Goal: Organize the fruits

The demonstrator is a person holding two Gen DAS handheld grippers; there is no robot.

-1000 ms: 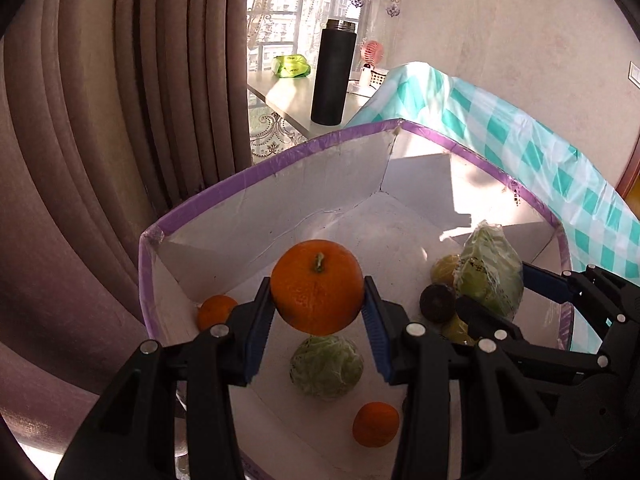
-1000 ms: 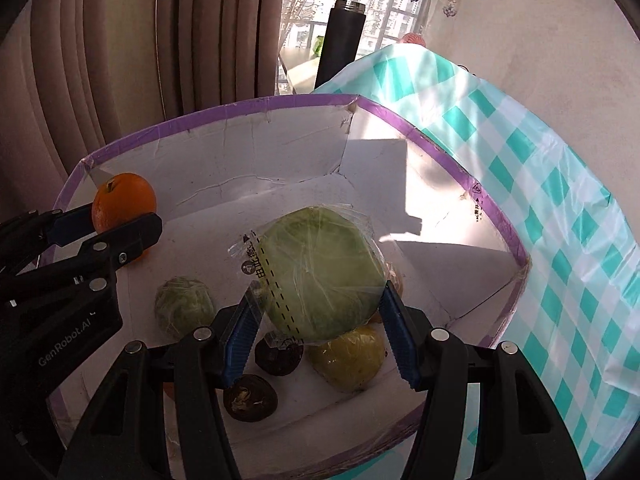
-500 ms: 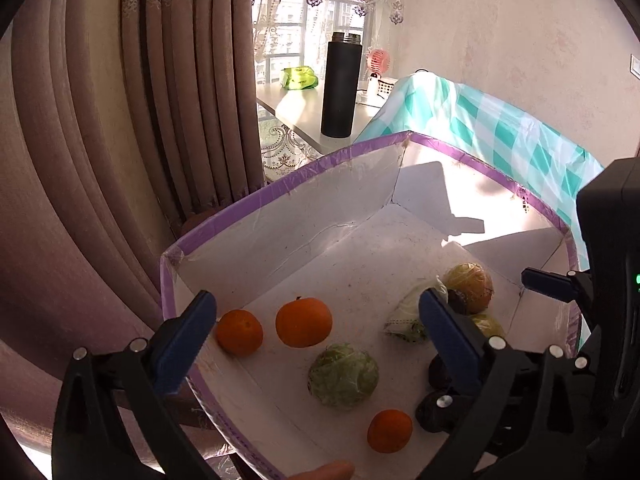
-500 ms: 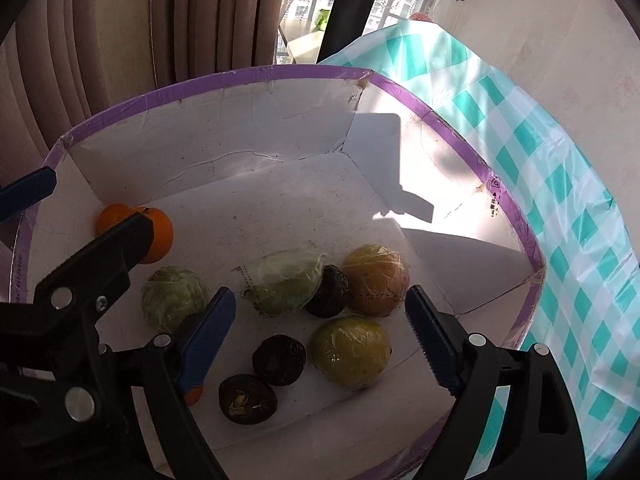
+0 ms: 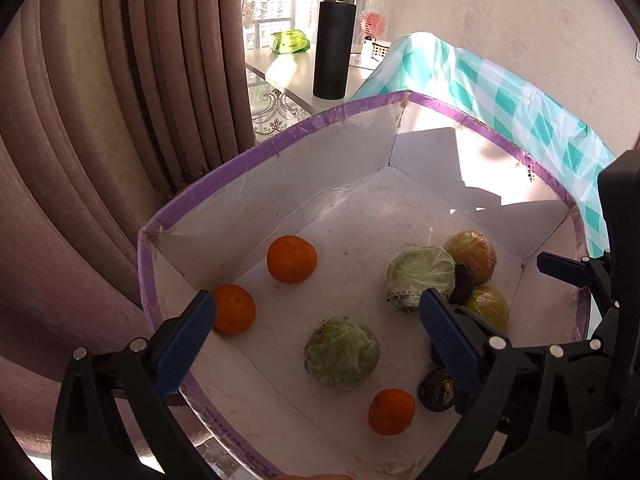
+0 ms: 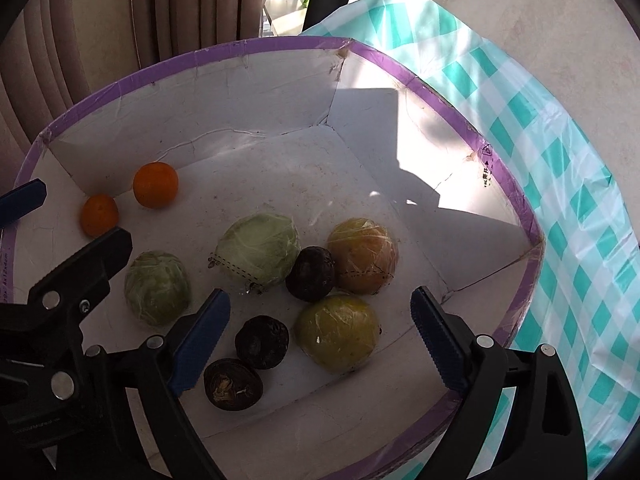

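A white cardboard box with a purple rim (image 5: 320,120) (image 6: 280,42) holds the fruit. In the left wrist view three oranges lie in it: one at the back (image 5: 291,259), one by the left wall (image 5: 234,309), one at the front (image 5: 391,411). Two wrapped green fruits (image 5: 342,352) (image 5: 420,278) lie mid-box. In the right wrist view a wrapped green fruit (image 6: 259,252), a yellow-orange one (image 6: 363,256), a yellow-green one (image 6: 337,333) and three dark fruits (image 6: 311,274) lie together. My left gripper (image 5: 316,340) and right gripper (image 6: 320,340) hang open and empty above the box.
The box sits on a teal checked tablecloth (image 6: 560,160). Brown curtains (image 5: 100,120) hang to the left. Behind the box a white table carries a black flask (image 5: 334,44), a green bag (image 5: 289,42) and a small pink fan (image 5: 374,24).
My left gripper let go of its orange and my right gripper let go of its wrapped green fruit; both now lie in the box. Both grippers opened wide and pulled back.
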